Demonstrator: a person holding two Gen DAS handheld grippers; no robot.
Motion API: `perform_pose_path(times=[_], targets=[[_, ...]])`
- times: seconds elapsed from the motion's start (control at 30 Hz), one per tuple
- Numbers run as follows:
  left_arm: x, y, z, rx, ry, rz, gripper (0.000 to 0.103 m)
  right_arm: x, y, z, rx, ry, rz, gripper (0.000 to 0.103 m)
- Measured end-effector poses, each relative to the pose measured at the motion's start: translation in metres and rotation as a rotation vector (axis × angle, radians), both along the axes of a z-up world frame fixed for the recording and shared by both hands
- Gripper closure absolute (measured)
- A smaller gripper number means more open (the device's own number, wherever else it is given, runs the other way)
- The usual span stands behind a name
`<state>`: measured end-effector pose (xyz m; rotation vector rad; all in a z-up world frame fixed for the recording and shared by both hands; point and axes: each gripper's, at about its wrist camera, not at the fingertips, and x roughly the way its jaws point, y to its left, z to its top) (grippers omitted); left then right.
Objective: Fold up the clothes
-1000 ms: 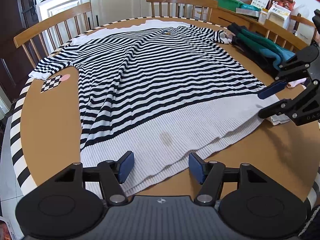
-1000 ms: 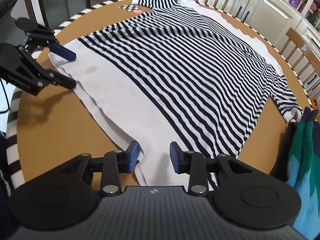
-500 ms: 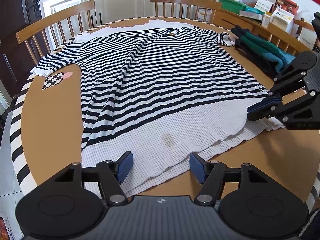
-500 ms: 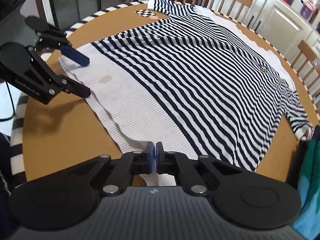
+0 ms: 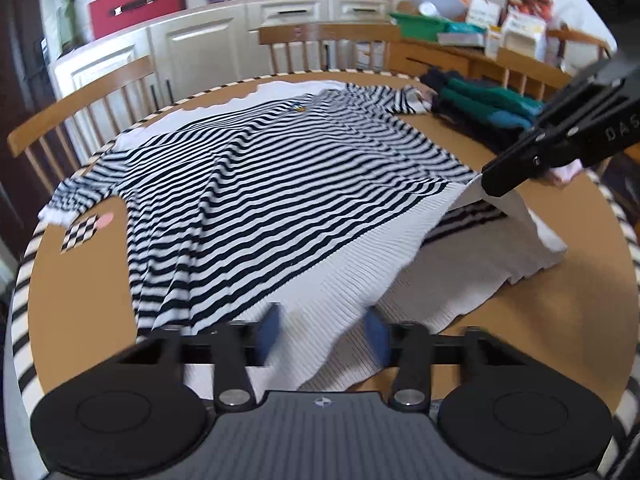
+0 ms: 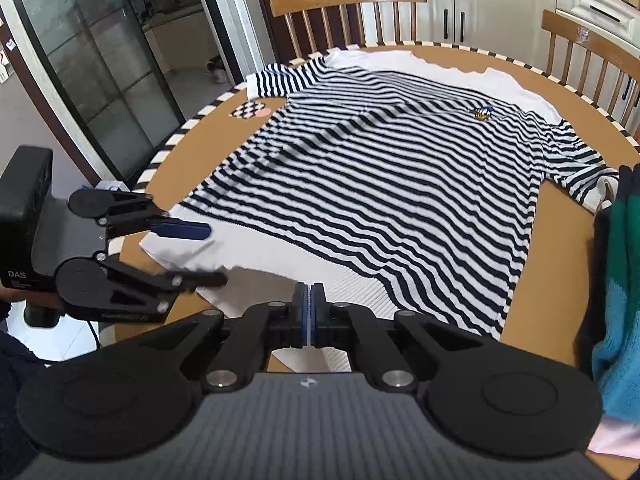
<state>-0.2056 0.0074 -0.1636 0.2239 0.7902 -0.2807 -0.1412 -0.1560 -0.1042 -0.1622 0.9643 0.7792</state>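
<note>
Right gripper [image 6: 307, 312]: jaws pressed together on the white hem of the striped shirt [image 6: 384, 184], that corner raised off the surface [image 6: 560, 264]. Left gripper [image 5: 322, 330]: jaws closing with the hem's other white edge bunched between them, pads not yet seen pressing it. The shirt otherwise lies spread flat across the round surface, collar toward the chairs [image 5: 328, 46], a pile of folded green and blue clothes [image 5: 480, 108] just beside one sleeve.
</note>
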Motion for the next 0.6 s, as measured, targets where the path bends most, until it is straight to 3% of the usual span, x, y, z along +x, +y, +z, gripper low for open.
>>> perform_pose_path(times=[0.03, 0.1, 0.5, 0.6], targets=[[0.001, -0.001, 0.000, 0.007, 0.000, -0.008, 0.089, -0.001, 0.001, -0.001, -0.004, 0.004, 0.004, 0.102], [0.000, 0.000, 0.003, 0.003, 0.000, -0.021, 0.096, -0.003, 0.002, -0.003, -0.011, 0.013, 0.019, 0.102], [-0.017, -0.002, 0.028, -0.071, 0.002, -0.109, 0.099, -0.013, -0.010, -0.003, -0.065, 0.026, 0.050, 0.102], [-0.015, -0.006, 0.021, -0.052, 0.009, -0.094, 0.098, -0.018, -0.006, -0.009, -0.103, -0.036, 0.071, 0.099]])
